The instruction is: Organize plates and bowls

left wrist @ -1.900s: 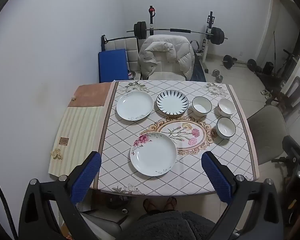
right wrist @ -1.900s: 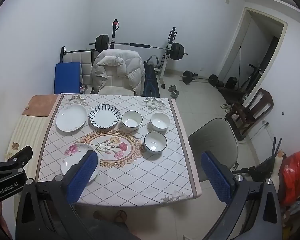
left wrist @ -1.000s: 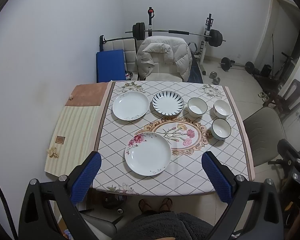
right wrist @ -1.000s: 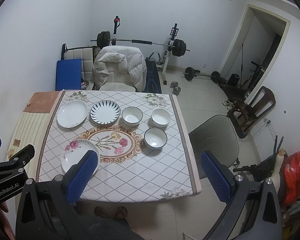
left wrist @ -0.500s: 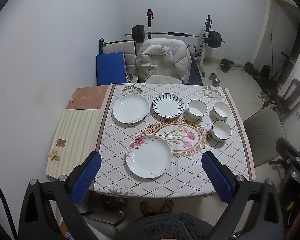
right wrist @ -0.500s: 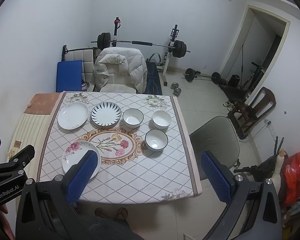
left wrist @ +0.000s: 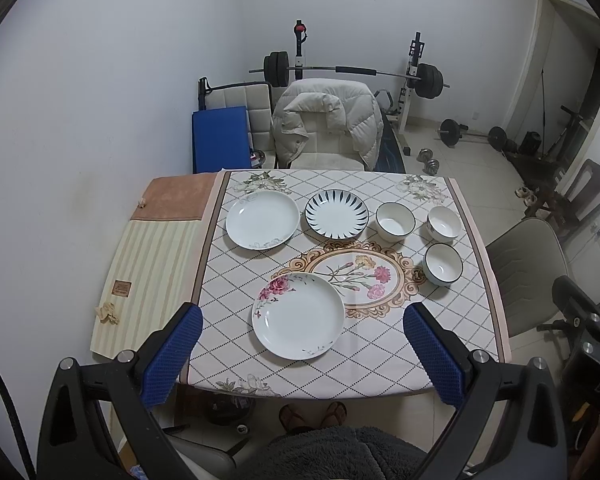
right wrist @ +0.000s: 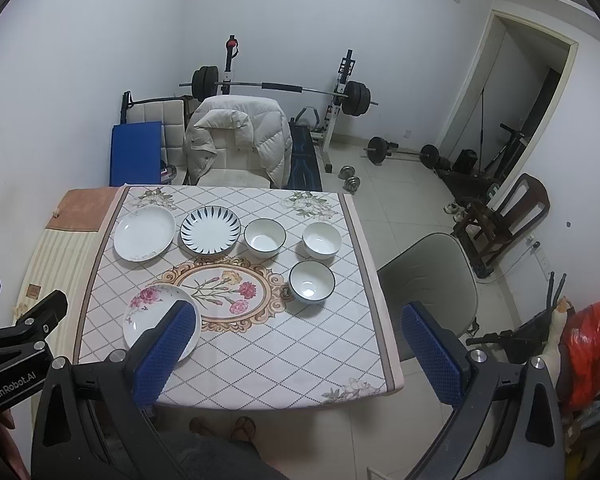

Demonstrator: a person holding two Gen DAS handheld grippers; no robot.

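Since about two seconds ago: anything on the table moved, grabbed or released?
No. Only the cameras drifted slightly. The left gripper and right gripper are open and empty above the near edge of the table. The floral plate, white plate, striped plate and three bowls sit where they were.

You can read "GenRobot.AI" in white on the black body of the left gripper (right wrist: 24,344), seen from the right wrist. The right gripper (left wrist: 596,364) body shows "DAS", cut off at the frame edge.
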